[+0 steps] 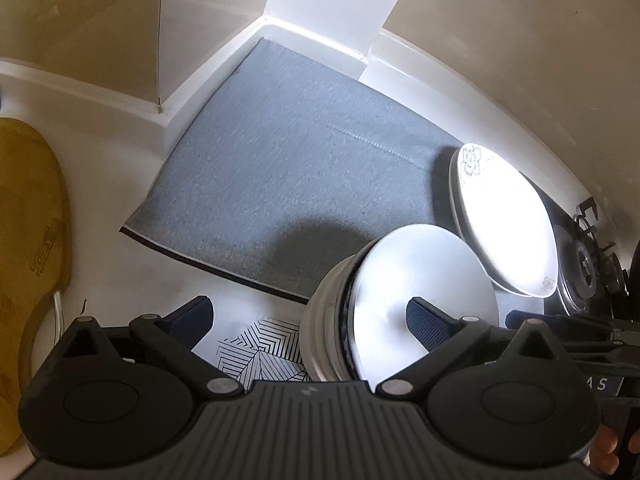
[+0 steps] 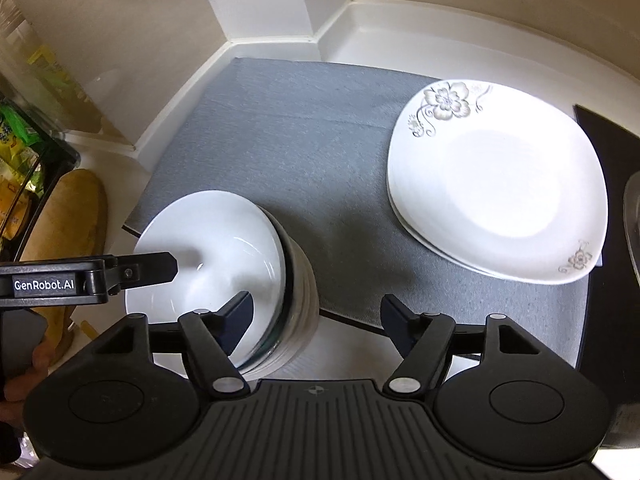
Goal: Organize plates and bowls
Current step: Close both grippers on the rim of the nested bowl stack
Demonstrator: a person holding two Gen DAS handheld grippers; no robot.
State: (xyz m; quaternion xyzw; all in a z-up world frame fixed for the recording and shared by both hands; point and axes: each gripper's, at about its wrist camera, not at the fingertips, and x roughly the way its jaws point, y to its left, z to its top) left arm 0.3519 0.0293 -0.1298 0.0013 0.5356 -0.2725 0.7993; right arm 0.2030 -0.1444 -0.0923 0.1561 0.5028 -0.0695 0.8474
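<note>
We are holding a two-finger gripper in each hand, both pointing steeply down at a white kitchen surface tucked into a corner of cream walls.

Our left gripper is hanging with its fingers spread wide apart. One finger is sitting over the bare surface and the other is reaching in over the top bowl of the bowl stack. Neither finger is pressing on anything. In the right wrist view we are seeing this same gripper coming in from the left, one finger stretched across the inside of the top bowl.

Our right gripper is also standing with its fingers apart. The left one is poised just at the near rim of the bowl stack, the other over the mat, and nothing is clamped between them.

The stack of white bowls is resting at the near left edge of a grey mat, partly overhanging it. Well apart, on the mat's right side, two white plates with grey flower prints are lying one on the other.

A wooden cutting board is lying to the left of the mat. A black-and-white patterned sheet is showing beneath the left gripper. A gas hob is sitting at the far right.
</note>
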